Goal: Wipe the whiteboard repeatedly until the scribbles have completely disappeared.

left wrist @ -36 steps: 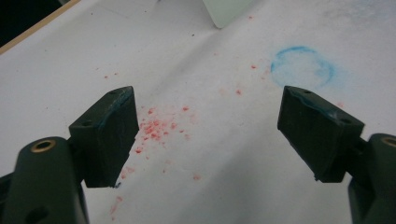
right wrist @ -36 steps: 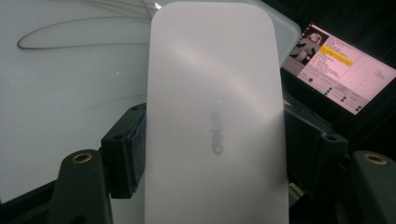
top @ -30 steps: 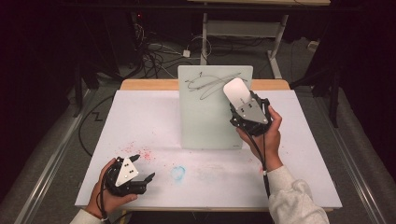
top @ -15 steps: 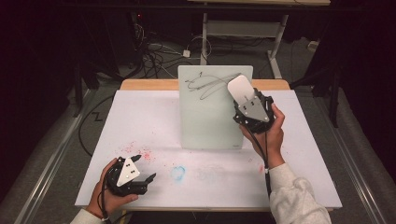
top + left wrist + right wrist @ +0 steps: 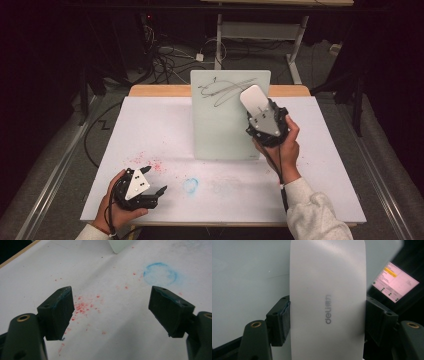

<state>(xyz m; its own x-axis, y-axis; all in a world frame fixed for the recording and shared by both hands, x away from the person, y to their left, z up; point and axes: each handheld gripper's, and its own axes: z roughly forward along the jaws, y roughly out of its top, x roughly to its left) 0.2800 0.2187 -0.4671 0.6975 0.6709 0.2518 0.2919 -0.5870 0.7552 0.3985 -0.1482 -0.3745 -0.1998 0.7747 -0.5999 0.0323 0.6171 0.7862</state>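
A pale glass board stands upright at the middle of the table, with a dark scribble near its top. My right gripper is shut on a white eraser and holds it against the board's upper right, beside the scribble's end. In the right gripper view the eraser, marked "deli", is clamped between both jaws in front of the board. Low over the table's front left, my left gripper is open with nothing in it; its jaws stand wide apart over red specks.
The white table top carries a blue ring smear near the front middle and red specks at the left. Cables and a desk frame lie on the floor beyond the table. A lit screen shows behind the board.
The right gripper and eraser shifted slightly over the board's upper right, first right, then a little back down. The left gripper has stayed in place.
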